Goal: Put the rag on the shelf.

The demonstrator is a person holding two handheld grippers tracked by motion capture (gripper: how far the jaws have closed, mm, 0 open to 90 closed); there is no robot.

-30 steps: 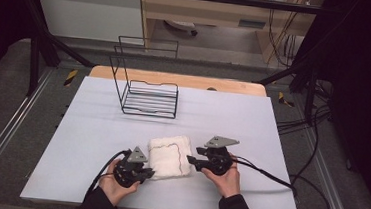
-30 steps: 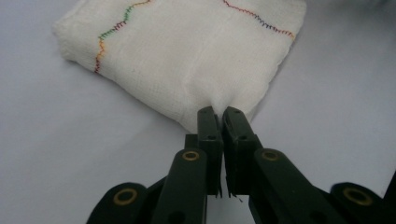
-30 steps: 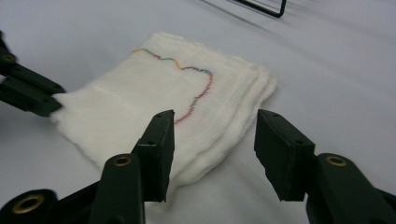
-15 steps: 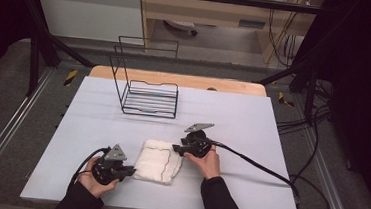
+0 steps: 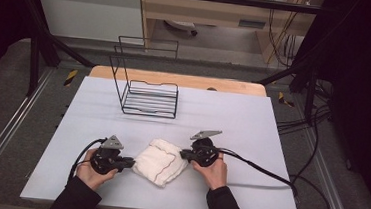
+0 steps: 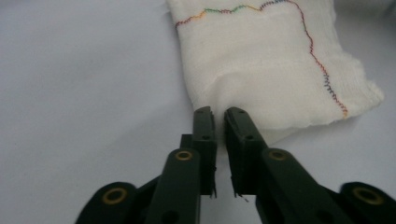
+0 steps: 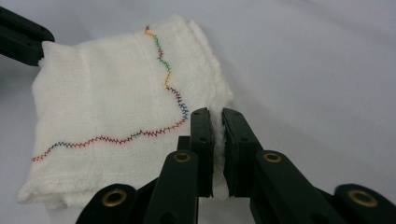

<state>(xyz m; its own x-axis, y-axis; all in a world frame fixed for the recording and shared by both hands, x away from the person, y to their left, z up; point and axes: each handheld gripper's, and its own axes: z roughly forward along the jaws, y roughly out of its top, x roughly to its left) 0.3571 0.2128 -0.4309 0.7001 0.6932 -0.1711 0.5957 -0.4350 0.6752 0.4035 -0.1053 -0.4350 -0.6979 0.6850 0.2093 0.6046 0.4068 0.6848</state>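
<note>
The folded white cloth (image 5: pixel 160 163) with a wavy multicoloured stitch line lies on the pale tabletop (image 5: pixel 232 118), well in front of the black wire rack (image 5: pixel 146 94), between the two grippers. The right gripper (image 7: pixel 214 122) has just been closing and now pinches the cloth's edge; the cloth's near corner is hidden behind its jaws. The left gripper (image 6: pixel 219 119) has just been opening slightly; its tips sit at the cloth's opposite edge with a narrow gap, and whether any fabric is caught there is hard to make out. The person's forearms are cut off by the high view's bottom edge.
</note>
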